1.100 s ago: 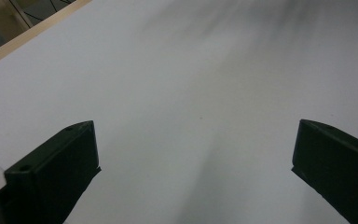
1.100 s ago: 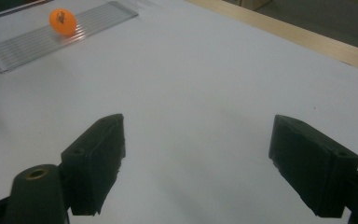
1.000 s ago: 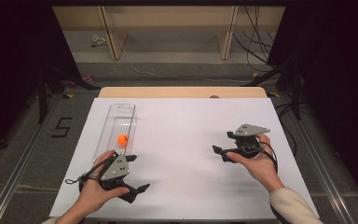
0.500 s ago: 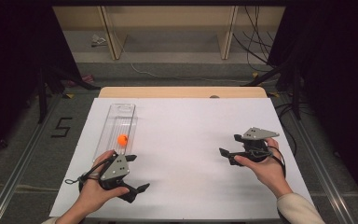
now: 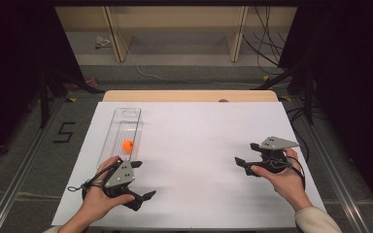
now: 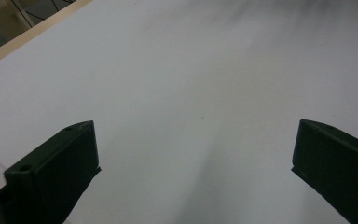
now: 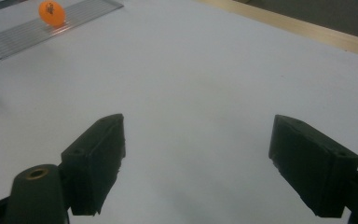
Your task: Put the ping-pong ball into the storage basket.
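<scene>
- On the left of the white table (image 5: 199,145), a clear tray (image 5: 121,131) lies lengthwise with an orange ball (image 5: 127,144) inside, toward its near end.
- Just below the tray, the left gripper (image 5: 143,187) rests in a hand, jaws spread wide over bare table, holding nothing.
- Well apart at the right, the right gripper (image 5: 246,154) points left toward the ball, jaws also wide and empty.

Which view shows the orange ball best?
The right gripper view: the ball is large and sharp, resting on the ridged clear tray. The high view gives it small but places it in the tray's near half. The left gripper view faces white tabletop.
</scene>
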A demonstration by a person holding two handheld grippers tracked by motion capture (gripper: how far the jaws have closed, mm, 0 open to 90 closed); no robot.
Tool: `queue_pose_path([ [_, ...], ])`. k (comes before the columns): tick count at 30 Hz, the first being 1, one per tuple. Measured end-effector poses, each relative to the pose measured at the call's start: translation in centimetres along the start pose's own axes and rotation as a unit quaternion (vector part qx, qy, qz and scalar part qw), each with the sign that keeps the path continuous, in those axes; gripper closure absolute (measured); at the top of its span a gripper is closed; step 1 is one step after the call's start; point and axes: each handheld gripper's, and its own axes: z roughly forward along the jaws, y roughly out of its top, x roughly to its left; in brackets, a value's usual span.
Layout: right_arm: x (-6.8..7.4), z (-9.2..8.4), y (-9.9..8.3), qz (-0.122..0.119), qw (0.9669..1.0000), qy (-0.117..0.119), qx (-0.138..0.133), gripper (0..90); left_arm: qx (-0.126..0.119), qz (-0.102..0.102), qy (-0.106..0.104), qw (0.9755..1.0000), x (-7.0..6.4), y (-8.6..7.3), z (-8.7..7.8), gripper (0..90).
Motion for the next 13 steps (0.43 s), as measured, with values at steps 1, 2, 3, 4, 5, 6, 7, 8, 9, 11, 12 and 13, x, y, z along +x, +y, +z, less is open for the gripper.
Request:
queue_pose_path([
  [1, -0.02, -0.03, -0.05, 0.0, 1.0, 0.0, 0.0, 19.4, 0.0, 0.0, 0.0, 1.0, 0.0, 0.0, 0.0, 0.0],
  [2, -0.03, -0.04, -0.09, 0.001, 1.0, 0.0, 0.0, 19.4, 0.0, 0.0, 0.0, 1.0, 0.0, 0.01, -0.01, 0.0],
  [3, -0.04, -0.05, -0.11, 0.002, 1.0, 0.0, 0.0, 19.4, -0.001, 0.0, -0.001, 1.0, -0.01, 0.02, -0.01, 0.0],
  [4, -0.04, -0.04, -0.13, 0.003, 1.0, 0.001, 0.0, 19.4, -0.001, 0.0, -0.001, 1.0, -0.01, 0.03, -0.02, 0.0],
  [5, -0.03, -0.02, -0.14, 0.004, 1.0, 0.001, 0.0, 19.4, -0.001, 0.0, -0.001, 1.0, -0.01, 0.03, -0.03, 0.0],
  [6, -0.03, -0.01, -0.15, 0.004, 1.0, 0.002, -0.001, 19.4, -0.001, 0.0, -0.001, 1.0, 0.0, 0.03, -0.03, 0.0],
  [7, -0.03, 0.0, -0.17, 0.004, 1.0, 0.003, 0.0, 19.4, -0.001, 0.0, -0.001, 1.0, 0.01, 0.03, -0.03, 0.0],
  [8, -0.04, 0.02, -0.2, 0.005, 1.0, 0.003, -0.001, 19.5, -0.001, 0.0, -0.001, 1.0, 0.01, 0.03, -0.03, 0.0],
  [9, -0.06, 0.03, -0.25, 0.004, 1.0, 0.003, 0.0, 19.5, -0.001, 0.0, -0.001, 1.0, 0.01, 0.04, -0.03, 0.0],
  [11, -0.1, 0.04, -0.34, 0.005, 1.0, 0.005, 0.0, 19.5, -0.002, 0.0, -0.002, 1.0, -0.01, 0.06, -0.02, 0.0],
  [12, -0.12, 0.05, -0.35, 0.006, 1.0, 0.005, 0.0, 19.6, -0.002, 0.0, -0.002, 1.0, -0.01, 0.07, -0.01, 0.0],
  [13, -0.12, 0.03, -0.33, 0.006, 1.0, 0.005, -0.001, 19.7, -0.002, 0.0, -0.002, 1.0, 0.0, 0.07, -0.01, 0.0],
])
